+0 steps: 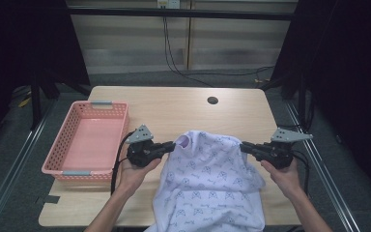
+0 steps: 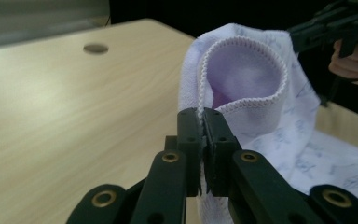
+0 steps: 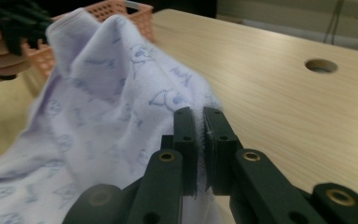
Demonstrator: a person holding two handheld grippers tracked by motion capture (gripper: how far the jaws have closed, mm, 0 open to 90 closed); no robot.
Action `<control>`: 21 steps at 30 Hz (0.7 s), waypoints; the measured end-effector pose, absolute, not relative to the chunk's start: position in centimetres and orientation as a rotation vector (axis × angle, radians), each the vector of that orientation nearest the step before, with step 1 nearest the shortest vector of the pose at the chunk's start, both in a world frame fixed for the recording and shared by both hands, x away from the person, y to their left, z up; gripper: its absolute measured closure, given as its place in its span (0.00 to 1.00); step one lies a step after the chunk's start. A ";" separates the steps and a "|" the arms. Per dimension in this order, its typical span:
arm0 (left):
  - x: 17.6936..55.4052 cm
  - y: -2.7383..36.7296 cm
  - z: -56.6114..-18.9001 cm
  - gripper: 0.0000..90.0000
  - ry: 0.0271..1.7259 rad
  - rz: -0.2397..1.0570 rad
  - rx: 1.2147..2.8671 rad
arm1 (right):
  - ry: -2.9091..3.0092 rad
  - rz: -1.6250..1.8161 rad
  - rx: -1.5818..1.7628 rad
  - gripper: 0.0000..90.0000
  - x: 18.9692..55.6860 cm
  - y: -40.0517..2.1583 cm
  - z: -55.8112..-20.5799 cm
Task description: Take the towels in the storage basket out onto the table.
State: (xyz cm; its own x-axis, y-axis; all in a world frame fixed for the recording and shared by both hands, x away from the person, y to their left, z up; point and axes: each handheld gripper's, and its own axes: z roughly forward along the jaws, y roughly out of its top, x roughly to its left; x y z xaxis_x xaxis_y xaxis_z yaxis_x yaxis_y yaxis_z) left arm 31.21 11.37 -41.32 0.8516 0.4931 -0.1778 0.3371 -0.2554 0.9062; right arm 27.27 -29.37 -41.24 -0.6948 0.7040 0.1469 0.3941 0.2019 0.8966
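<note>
basket (image 1: 88, 140): pink, sitting at the worktop's (image 1: 174, 108) left edge, just beside the left tool; keeping the lift clear of its rim is advisable.
left tool (image 1: 172, 145): jaws pinching the stitched hem of the garment (image 1: 211, 179).
garment: lilac, printed; hanging between both tools, its lower part trailing over the worktop's near edge.
right tool (image 1: 244, 147): jaws clamping the opposite fold of cloth.
step, judged: raising both ends evenly, keeping the cloth taut, is looking best.
room: bare worktop lying open behind the garment; right edge near.
</note>
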 end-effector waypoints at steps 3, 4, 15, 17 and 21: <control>29.3 11.2 -41.2 0.92 0.547 0.149 1.917 | 2.279 1.472 0.980 0.94 25.2 -28.4 -41.5; 28.6 11.2 -41.5 0.92 0.523 0.122 1.936 | 2.322 1.444 0.963 0.94 24.3 -28.0 -42.1; 29.9 9.9 -45.5 0.58 0.634 0.001 1.973 | 2.605 1.247 1.026 0.95 19.9 -26.5 -48.1; 30.2 8.4 -46.1 0.55 0.604 -0.041 2.011 | 2.638 1.233 1.025 0.94 20.3 -26.2 -48.5; 29.3 5.3 -47.4 0.47 0.564 -0.093 2.090 | 2.666 1.228 1.020 0.93 20.7 -26.1 -48.7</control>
